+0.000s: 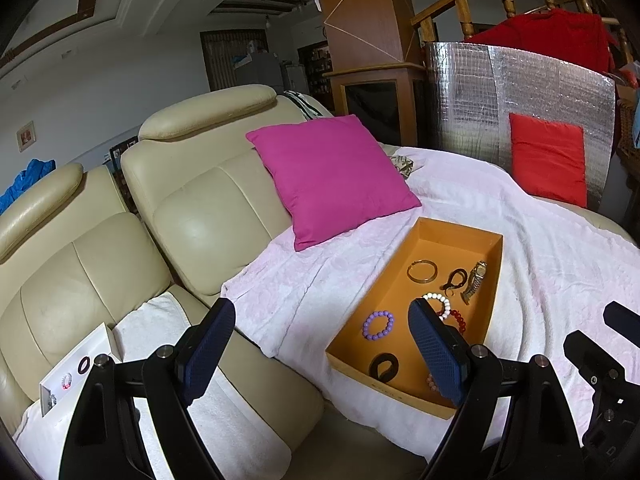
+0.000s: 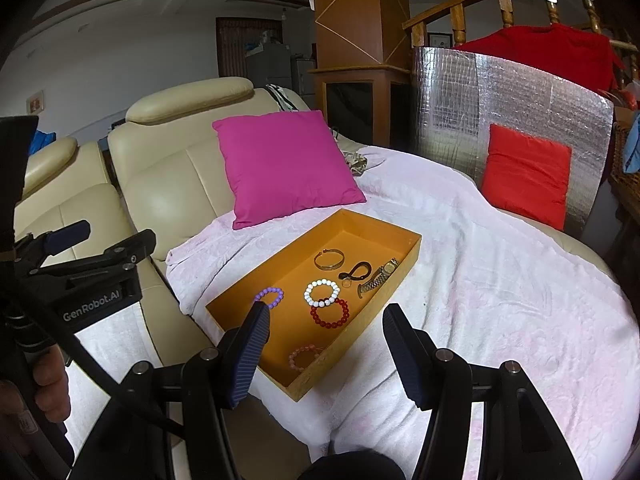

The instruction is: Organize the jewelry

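While both tongs are hovering over the sofa, nothing is sitting between their pads. Left tongs (image 1: 320,344) are standing wide apart and empty; right tongs (image 2: 326,354) are standing partly spread, also empty, above the near end of the orange tray (image 2: 240,294). Tray is lying on a pale pink blanket (image 2: 480,280) draped over the cream sofa (image 1: 192,208). Inside the tray are lying: purple bead bracelet (image 2: 269,297), white bead bracelet (image 2: 321,293) touching a red bead bracelet (image 2: 330,313), pink bead bracelet (image 2: 303,356) near the front wall, gold bangle (image 2: 329,259), dark loop (image 2: 354,271), and wristwatch (image 2: 380,275) by the right wall. A black ring (image 1: 383,365) is showing in the left view. Magenta cushion (image 2: 286,164) is leaning behind the tray.
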{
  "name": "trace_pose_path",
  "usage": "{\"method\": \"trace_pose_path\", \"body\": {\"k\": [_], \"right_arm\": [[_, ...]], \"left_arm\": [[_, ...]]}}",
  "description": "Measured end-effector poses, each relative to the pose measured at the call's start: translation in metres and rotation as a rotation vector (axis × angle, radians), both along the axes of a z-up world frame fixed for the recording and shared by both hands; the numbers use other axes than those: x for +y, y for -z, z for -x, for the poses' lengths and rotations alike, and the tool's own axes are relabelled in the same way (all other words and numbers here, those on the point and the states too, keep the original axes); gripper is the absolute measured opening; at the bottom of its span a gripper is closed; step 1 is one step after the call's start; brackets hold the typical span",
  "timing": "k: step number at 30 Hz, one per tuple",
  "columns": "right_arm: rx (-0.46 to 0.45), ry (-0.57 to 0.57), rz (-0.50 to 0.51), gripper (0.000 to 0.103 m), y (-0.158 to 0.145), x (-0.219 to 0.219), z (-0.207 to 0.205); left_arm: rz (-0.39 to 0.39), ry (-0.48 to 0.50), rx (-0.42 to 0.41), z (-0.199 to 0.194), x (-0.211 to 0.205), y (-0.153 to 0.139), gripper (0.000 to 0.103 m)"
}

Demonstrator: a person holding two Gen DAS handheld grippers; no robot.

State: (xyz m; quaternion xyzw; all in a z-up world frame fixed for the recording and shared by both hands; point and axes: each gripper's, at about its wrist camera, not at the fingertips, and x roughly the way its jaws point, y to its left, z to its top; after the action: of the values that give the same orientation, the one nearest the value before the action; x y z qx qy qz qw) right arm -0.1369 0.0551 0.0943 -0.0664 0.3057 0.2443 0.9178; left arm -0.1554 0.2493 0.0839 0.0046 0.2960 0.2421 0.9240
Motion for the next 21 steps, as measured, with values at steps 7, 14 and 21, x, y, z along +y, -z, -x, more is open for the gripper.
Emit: {"method": "trace_pose_path", "body": {"k": [7,14,21], "right_arm": [[0.006,0.006,-0.006,0.063,0.0011,0.0005,-0.0042],[0.006,0.002,-0.004,0.063,0.0031,0.0028,-0.0064],[0.012,0.003,-0.005,0.063,0.0041,0.0043,-0.0087]], "left_arm": [[0.000,0.000,0.005,-0.0025,0.0009,0.0012,0.089],[-0.001,0.000,0.010,-0.0049,0.0020,0.0032,0.089],[0.003,0.000,0.016,-0.0075,0.0056,0.0059,0.089]]}}
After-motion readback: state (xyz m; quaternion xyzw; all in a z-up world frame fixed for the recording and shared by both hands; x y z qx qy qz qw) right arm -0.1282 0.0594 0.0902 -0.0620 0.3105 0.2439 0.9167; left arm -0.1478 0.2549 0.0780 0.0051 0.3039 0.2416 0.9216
